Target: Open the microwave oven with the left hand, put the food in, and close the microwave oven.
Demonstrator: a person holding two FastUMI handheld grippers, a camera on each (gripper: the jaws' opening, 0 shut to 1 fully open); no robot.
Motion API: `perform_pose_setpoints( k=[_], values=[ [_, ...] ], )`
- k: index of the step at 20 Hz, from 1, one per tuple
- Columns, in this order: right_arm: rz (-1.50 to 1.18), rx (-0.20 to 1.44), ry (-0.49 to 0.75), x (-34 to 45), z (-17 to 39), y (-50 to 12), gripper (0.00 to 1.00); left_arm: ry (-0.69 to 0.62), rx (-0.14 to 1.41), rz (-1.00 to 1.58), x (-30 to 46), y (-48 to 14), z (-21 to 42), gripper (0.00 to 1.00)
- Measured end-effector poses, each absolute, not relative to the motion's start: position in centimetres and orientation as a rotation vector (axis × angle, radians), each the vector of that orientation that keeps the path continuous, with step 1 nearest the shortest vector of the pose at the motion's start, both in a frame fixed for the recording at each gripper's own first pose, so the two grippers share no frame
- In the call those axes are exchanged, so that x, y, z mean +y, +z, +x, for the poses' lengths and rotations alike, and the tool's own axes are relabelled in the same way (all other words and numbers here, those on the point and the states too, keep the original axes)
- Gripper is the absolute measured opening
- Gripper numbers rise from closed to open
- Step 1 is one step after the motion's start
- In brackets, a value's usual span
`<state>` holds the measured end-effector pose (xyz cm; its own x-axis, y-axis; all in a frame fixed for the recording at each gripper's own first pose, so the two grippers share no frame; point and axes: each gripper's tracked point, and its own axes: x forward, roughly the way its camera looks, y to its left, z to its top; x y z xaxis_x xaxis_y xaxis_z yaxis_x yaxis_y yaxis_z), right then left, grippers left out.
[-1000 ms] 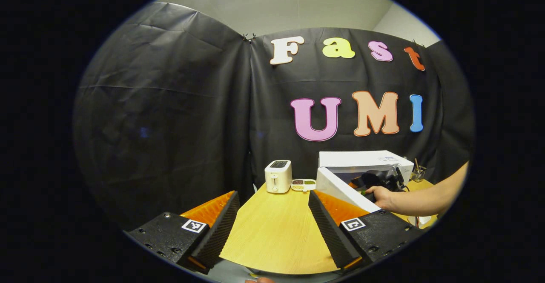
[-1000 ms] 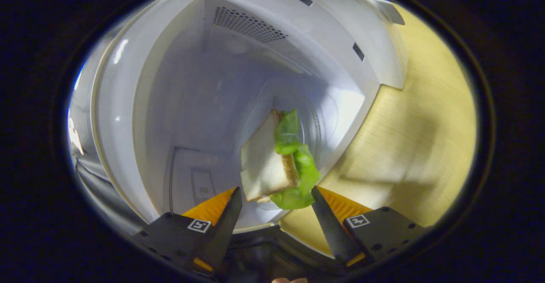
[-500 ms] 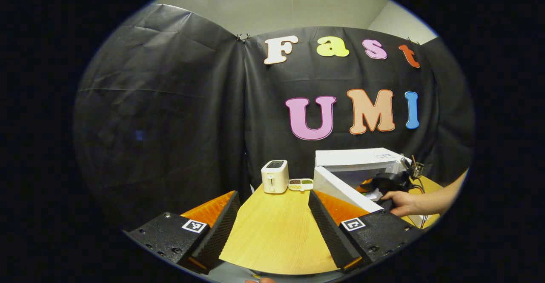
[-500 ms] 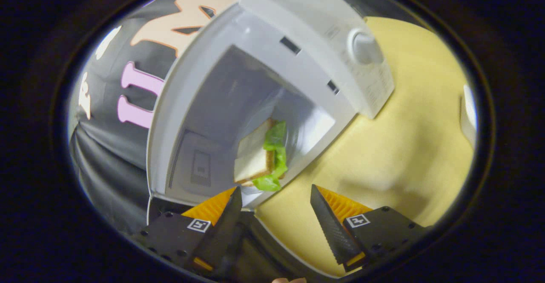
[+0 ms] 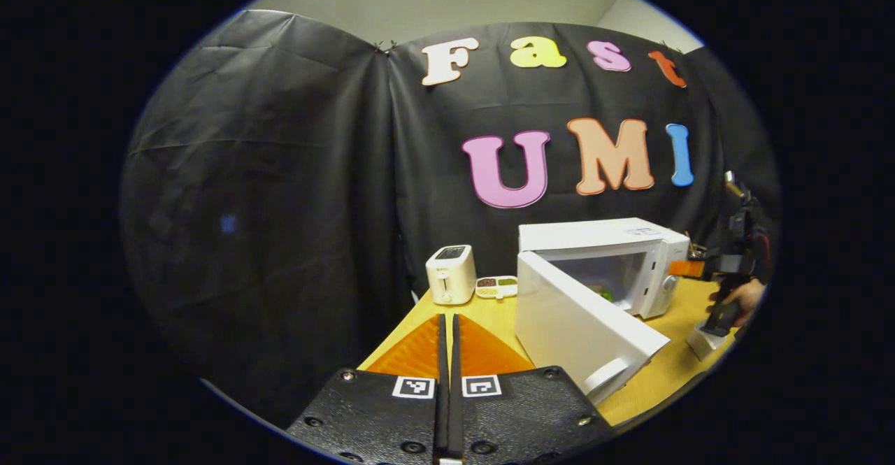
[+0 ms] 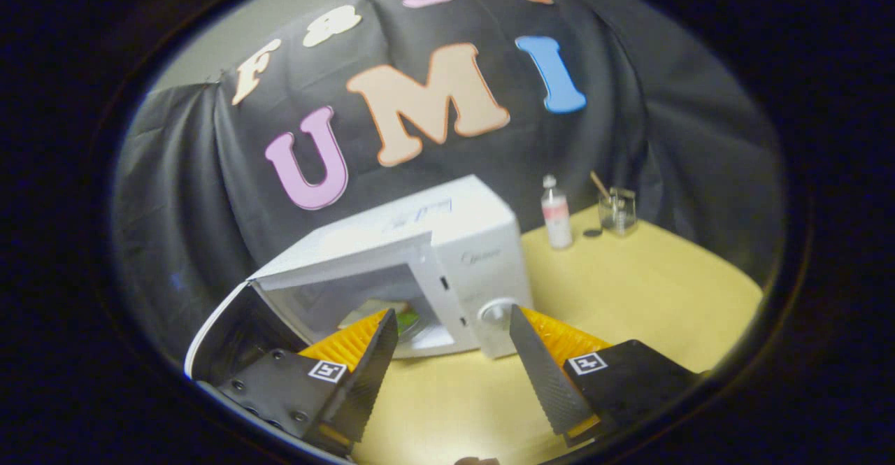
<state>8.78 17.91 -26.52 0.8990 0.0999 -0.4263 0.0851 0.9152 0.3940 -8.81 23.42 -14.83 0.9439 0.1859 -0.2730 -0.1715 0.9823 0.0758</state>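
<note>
The white microwave [image 5: 629, 241] [image 6: 447, 241] stands on the wooden table [image 6: 629, 290] with its door [image 5: 580, 325] swung wide open to the left. The sandwich with green lettuce [image 6: 407, 319] [image 5: 603, 291] lies inside the cavity, mostly hidden. My right gripper [image 6: 451, 353] is open and empty, held back above the table in front of the microwave. In the left gripper view it hangs at the far right [image 5: 727, 269], held by a hand [image 5: 745, 297]. My left gripper [image 5: 447, 322] is shut on nothing, left of the open door and well short of it.
A white toaster [image 5: 451, 283] and a small dish [image 5: 496, 287] sit at the back, left of the microwave. A bottle [image 6: 556, 213] and a glass jar [image 6: 619, 210] stand to its right by the wall. A small white object [image 5: 703, 342] lies near the hand.
My right gripper has drawn back out of the microwave and risen, leaving the sandwich inside. My left gripper has gone from open to shut.
</note>
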Motion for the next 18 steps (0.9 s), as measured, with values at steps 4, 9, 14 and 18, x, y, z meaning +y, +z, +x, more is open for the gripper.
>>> perform_pose_setpoints(
  k=[4, 9, 14, 18],
  values=[
    [0.254, 0.315, 0.03, 14.0, 8.9, -20.2, 0.9, 0.176, 0.361, 0.065, 21.7, -18.5, -8.7, 0.01],
    [0.091, 0.222, 0.087, 11.5, 7.9, -15.5, 0.99, 0.179, 0.432, 0.101, 20.1, -20.9, -9.2, 0.01],
    [0.012, 0.135, 0.119, 9.7, 7.3, -11.3, 1.0, 0.195, 0.456, 0.093, 19.2, -22.0, -9.4, 0.01],
    [-0.003, 0.136, 0.144, 8.9, 7.1, -10.1, 0.97, 0.188, 0.483, 0.094, 17.9, -22.8, -9.3, 0.0]
  ],
)
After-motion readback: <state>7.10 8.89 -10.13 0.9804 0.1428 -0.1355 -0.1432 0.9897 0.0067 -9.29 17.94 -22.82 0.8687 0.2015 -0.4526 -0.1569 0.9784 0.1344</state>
